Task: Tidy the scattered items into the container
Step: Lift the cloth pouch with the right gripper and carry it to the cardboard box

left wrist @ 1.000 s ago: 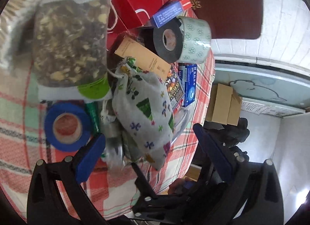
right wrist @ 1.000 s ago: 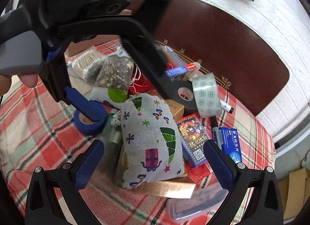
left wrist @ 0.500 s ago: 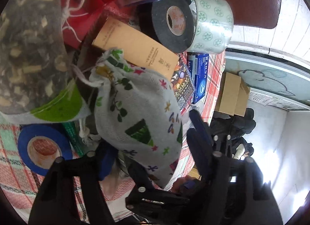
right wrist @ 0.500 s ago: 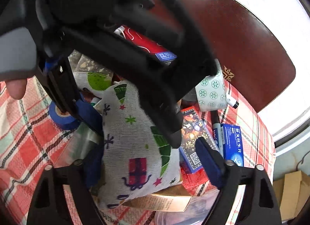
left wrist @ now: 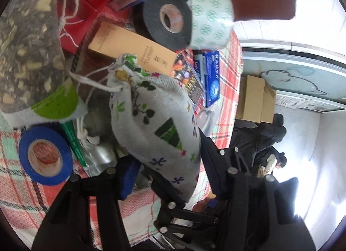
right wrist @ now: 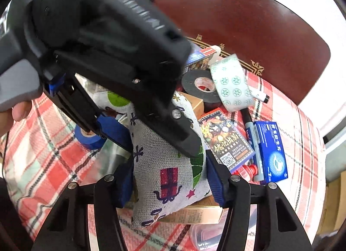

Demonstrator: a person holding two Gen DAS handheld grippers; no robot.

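Because the printed drawstring pouch (right wrist: 166,164) is soft, filled cloth, it will likely sag and shift, so its bulging middle seems the safest hold. It lies atop the clutter on the plaid tablecloth (right wrist: 43,160), beside a card box (right wrist: 227,140). Both tools now pinch it: the right gripper (right wrist: 169,177) and left gripper (left wrist: 166,164) have closed from wide open a second ago. No container is visible.
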